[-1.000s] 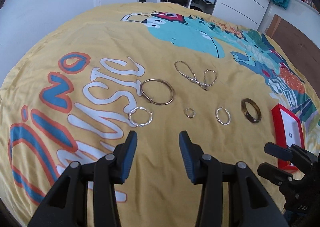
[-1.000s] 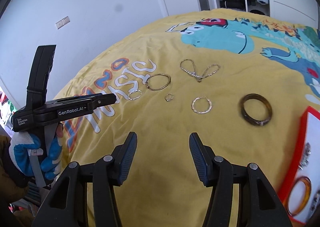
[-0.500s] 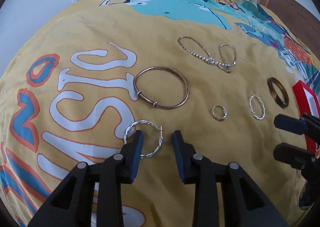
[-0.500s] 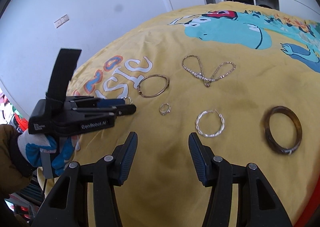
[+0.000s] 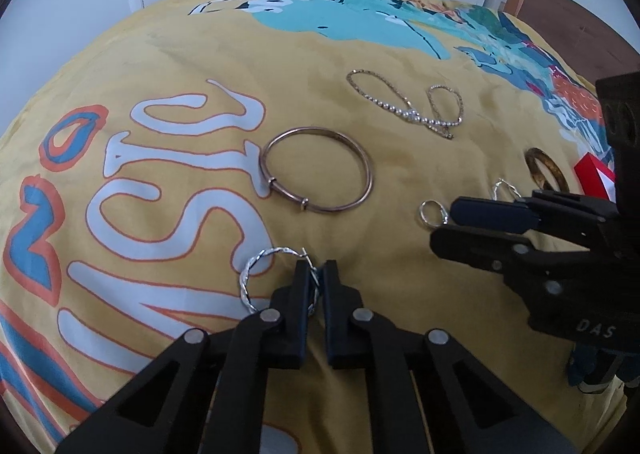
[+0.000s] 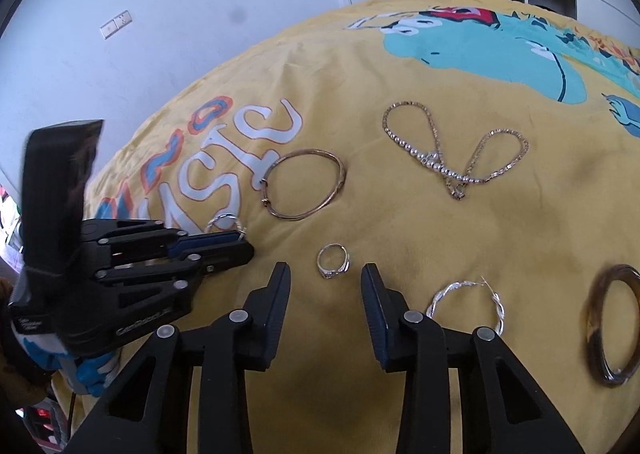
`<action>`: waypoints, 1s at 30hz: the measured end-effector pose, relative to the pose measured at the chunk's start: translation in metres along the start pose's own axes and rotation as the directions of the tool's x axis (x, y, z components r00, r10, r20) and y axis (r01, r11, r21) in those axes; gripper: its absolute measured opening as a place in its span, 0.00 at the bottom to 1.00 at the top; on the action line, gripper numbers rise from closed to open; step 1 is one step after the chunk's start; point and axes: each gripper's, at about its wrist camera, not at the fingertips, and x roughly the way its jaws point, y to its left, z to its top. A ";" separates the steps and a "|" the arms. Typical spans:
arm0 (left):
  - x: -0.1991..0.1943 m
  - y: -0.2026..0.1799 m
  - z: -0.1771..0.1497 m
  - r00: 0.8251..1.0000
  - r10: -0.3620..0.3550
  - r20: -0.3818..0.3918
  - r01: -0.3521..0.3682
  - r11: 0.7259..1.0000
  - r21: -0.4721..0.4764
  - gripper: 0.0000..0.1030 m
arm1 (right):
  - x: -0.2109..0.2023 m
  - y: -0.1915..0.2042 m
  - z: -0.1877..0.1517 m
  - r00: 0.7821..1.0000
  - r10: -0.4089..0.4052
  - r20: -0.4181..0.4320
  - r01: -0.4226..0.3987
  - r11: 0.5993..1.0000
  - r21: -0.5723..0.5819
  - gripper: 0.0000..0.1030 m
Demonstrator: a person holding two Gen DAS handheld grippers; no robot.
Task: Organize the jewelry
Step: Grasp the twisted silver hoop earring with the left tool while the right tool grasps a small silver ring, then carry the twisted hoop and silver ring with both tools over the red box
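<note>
On the yellow bedspread (image 5: 160, 66) my left gripper (image 5: 316, 282) is shut on the right rim of a twisted silver hoop earring (image 5: 250, 274), which still lies on the cloth. In the right wrist view the left gripper (image 6: 244, 246) pinches that hoop (image 6: 222, 220) at the left. My right gripper (image 6: 325, 274) is closing, with a small silver ring (image 6: 334, 260) just ahead of its fingertips and between them, untouched. The left wrist view shows the right gripper (image 5: 452, 222) beside the ring (image 5: 431, 212).
A gold bangle (image 6: 304, 184) and a tangled chain necklace (image 6: 452, 154) lie farther back. A second twisted hoop (image 6: 466, 302) and a tortoiseshell bangle (image 6: 612, 322) lie to the right. A red jewelry box (image 5: 594, 178) sits at the far right. A gloved hand (image 6: 92, 374) holds the left gripper.
The left gripper came down over the twisted hoop and shut on its rim. The right gripper moved left to the small ring and its jaws narrowed.
</note>
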 end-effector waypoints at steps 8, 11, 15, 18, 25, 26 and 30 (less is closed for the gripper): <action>-0.007 0.002 0.000 0.999 -0.020 0.026 0.021 1.000 -0.020 0.04 | 0.019 0.004 0.007 0.998 -0.058 -0.037 0.057 0.998 -0.036 0.22; -0.012 0.003 0.000 0.999 -0.023 0.038 0.024 0.999 -0.036 0.04 | 0.019 0.007 0.007 0.997 -0.064 -0.042 0.062 0.997 -0.052 0.18; -0.020 0.002 0.002 0.998 -0.028 0.054 0.031 0.998 -0.055 0.04 | 0.009 0.010 0.006 0.999 -0.046 -0.027 0.045 0.998 -0.052 0.18; -0.029 0.002 0.002 0.997 -0.026 0.066 0.031 0.997 -0.066 0.03 | -0.004 0.015 0.004 0.999 -0.040 -0.013 0.039 0.997 -0.060 0.18; -0.059 -0.005 0.001 0.995 -0.030 0.097 0.038 0.996 -0.080 0.03 | -0.044 0.027 -0.002 0.999 -0.030 0.021 0.031 0.999 -0.033 0.18; -0.064 -0.007 0.000 0.994 -0.034 0.100 0.043 0.996 -0.084 0.03 | -0.051 0.030 -0.004 0.999 -0.031 0.026 0.032 0.999 -0.032 0.18; -0.091 -0.015 -0.005 0.992 -0.037 0.124 0.049 0.995 -0.088 0.03 | -0.081 0.040 -0.013 0.998 -0.039 0.042 0.041 0.999 -0.028 0.18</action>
